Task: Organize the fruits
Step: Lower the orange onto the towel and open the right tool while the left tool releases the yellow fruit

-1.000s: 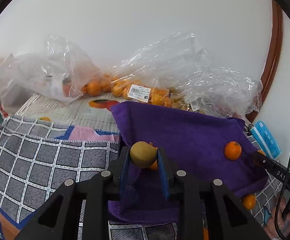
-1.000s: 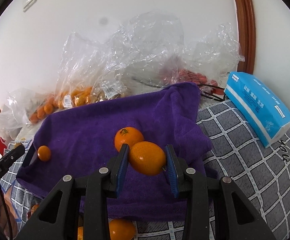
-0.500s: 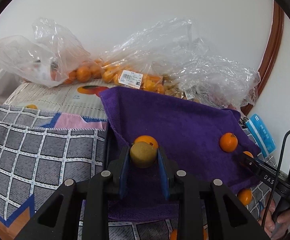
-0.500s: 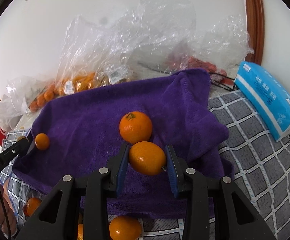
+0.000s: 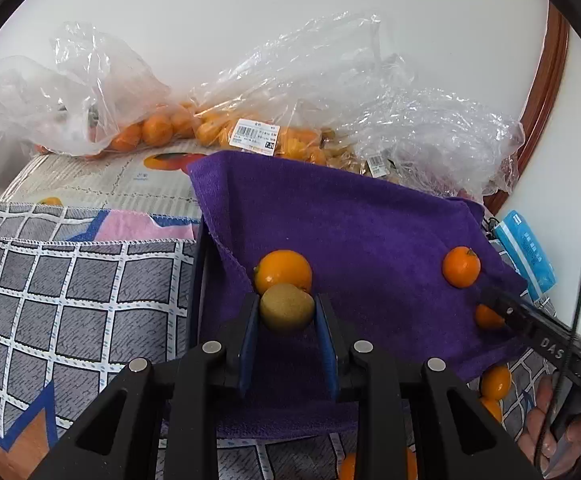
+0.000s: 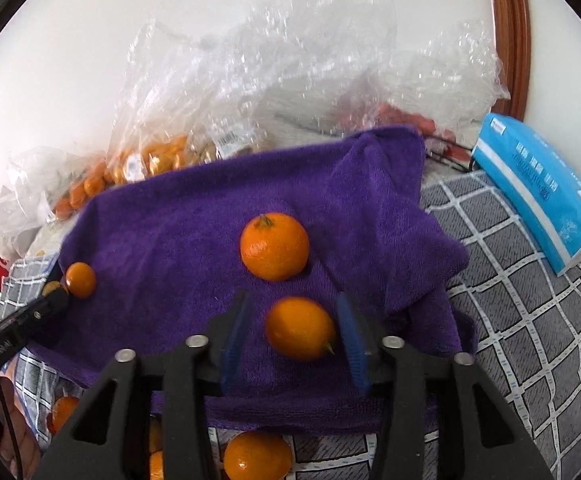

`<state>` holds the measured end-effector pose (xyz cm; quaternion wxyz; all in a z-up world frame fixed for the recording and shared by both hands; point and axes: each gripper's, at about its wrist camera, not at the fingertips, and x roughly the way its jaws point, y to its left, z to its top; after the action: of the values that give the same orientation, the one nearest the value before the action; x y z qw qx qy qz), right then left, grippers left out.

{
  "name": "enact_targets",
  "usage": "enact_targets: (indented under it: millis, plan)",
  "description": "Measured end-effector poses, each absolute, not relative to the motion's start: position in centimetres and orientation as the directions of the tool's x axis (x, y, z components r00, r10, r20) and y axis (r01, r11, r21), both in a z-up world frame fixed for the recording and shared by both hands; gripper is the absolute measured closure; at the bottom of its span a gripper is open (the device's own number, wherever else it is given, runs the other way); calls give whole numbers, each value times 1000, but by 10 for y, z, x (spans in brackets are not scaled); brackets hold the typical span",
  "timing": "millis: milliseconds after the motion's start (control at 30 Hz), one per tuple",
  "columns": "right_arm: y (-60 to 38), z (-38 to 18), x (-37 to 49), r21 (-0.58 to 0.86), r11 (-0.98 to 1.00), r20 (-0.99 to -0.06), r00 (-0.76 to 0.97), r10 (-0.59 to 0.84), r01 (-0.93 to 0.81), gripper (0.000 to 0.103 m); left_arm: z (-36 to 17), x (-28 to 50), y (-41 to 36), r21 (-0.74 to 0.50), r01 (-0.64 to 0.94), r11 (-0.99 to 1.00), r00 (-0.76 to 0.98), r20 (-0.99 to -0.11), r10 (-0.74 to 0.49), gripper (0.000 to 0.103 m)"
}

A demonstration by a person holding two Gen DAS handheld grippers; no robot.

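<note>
Two fruits are being set on the purple towel [image 5: 354,232]: the left gripper [image 5: 286,316] should lower its clamped brownish-green kiwi [image 5: 286,312] before letting go. The right gripper [image 6: 294,332], jaws just opened, should back straight off its smooth, oval orange [image 6: 299,327], now loose between them.

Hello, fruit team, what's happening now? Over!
Left tool shut on kiwi. Right tool opening; orange loose on purple towel. Nothing blocking.
</note>
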<state>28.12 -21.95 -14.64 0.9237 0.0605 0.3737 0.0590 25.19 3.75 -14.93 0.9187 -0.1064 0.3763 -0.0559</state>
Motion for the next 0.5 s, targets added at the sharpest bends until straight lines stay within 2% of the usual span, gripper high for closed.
enact_targets:
  millis: [133,500]
  plan:
    - [-218,-139,275,153,984,-641,749,167,-89,40,-149,253,37,-240,25,970,708,-681,-187,77]
    - [-213,-138,270,144,986,-620,769,155,-83,36,-150,253,34,-233,35,972,708,-680,-189,77]
